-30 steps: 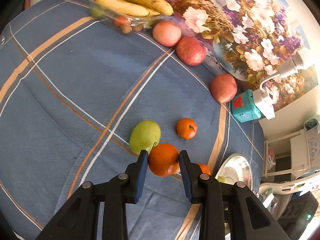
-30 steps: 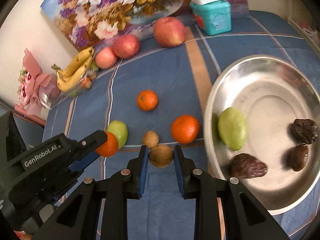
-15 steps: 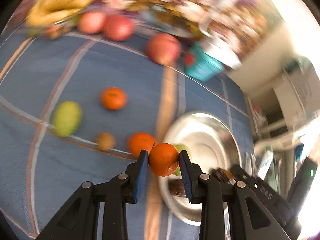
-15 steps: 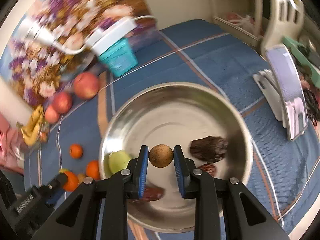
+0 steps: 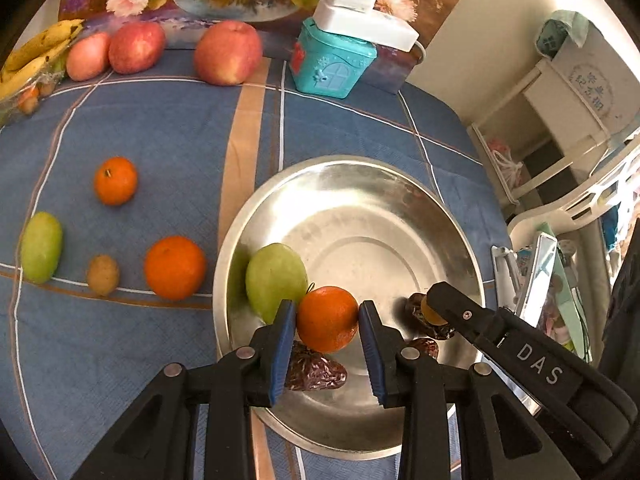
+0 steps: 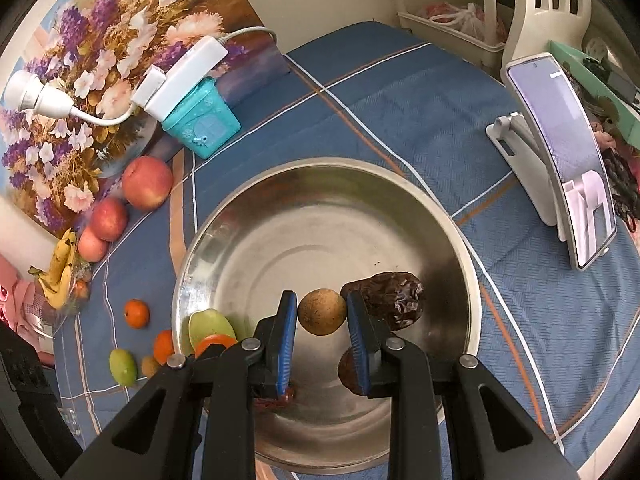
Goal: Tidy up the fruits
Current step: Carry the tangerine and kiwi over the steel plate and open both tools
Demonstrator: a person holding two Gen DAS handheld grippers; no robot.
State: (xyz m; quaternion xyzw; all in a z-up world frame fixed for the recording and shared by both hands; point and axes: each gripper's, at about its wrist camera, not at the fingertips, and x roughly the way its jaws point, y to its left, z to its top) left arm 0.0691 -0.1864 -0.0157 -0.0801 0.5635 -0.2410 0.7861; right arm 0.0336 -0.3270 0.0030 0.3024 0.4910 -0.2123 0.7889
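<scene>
My left gripper [image 5: 327, 312] hangs over the near side of the steel bowl [image 5: 360, 160] with an orange [image 5: 327, 319] between its blue pads. Its jaws are opening, but the pads still touch the orange. A green mango [image 5: 276, 276] and dark dates [image 5: 316, 372] lie in the bowl. My right gripper [image 6: 322, 308] is shut on a small round brown fruit [image 6: 322, 311] above the bowl's [image 6: 320, 162] floor, beside a date [image 6: 394, 300]. One right finger [image 5: 460, 304] shows in the left wrist view. On the cloth lie another orange [image 5: 175, 267], a mandarin [image 5: 115, 180], a second mango [image 5: 41, 246] and a small brown fruit [image 5: 103, 275].
Apples [image 5: 228, 52] and bananas [image 5: 36, 48] line the back edge before a flower painting. A teal box [image 5: 332, 64] carries a white power strip. A phone on a stand [image 6: 568, 168] stands right of the bowl, with shelves beyond the table edge.
Both grippers carried their fruit from above the cloth to above the bowl, rolling as they went. The left pads now stand slightly wider around the orange.
</scene>
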